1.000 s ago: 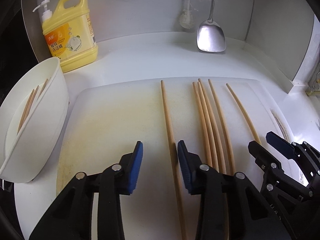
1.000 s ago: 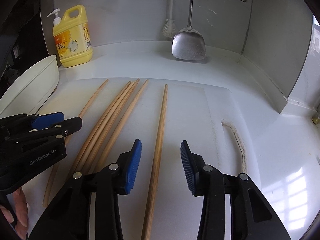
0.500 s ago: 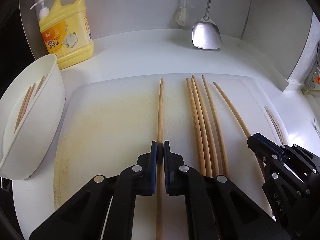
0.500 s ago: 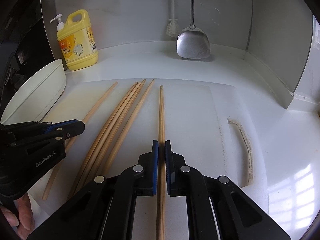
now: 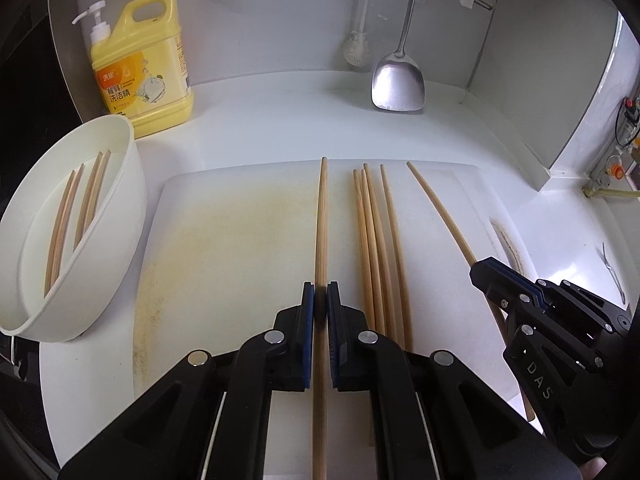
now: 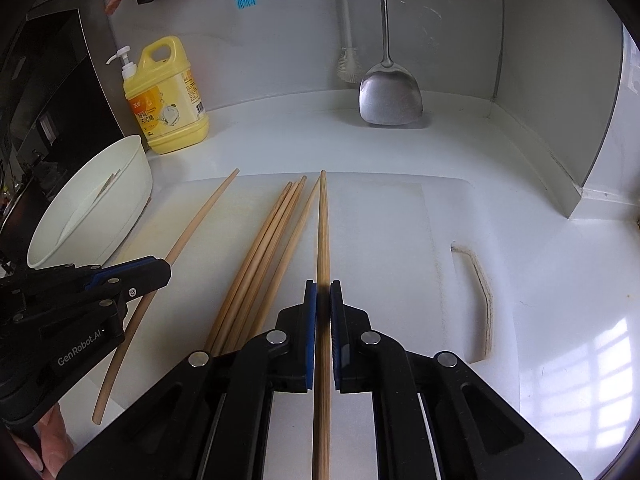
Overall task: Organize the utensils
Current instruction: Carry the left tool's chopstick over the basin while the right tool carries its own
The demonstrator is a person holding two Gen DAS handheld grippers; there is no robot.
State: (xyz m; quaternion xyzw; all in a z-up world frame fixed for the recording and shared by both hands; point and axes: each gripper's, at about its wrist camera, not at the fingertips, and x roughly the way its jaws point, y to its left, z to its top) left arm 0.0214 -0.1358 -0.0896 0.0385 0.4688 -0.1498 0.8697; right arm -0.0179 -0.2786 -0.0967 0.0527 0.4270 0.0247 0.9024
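Left gripper (image 5: pixel 321 300): clamped on one chopstick (image 5: pixel 321 216), centre frame. Right gripper (image 6: pixel 323 300): clamped likewise on another chopstick (image 6: pixel 323 224). Loose chopsticks (image 5: pixel 376 240) lying on cutting board (image 5: pixel 224 240); more inside white bowl (image 5: pixel 120 216), left edge.

Long, slender wooden chopsticks, pale tan. One chopstick (image 5: pixel 321 236) runs lengthwise along the middle of the white cutting board (image 5: pixel 224 240), its near part pinched between blue pads. A cluster of four chopsticks (image 5: pixel 376 248) lies flat on the board just to its right, nearly parallel, tips close together. A further single chopstick (image 5: pixel 440 212) lies apart on the right, angled outward. Four more chopsticks (image 5: pixel 76 208) lean inside the white bowl (image 5: pixel 120 216) at the board's left edge.
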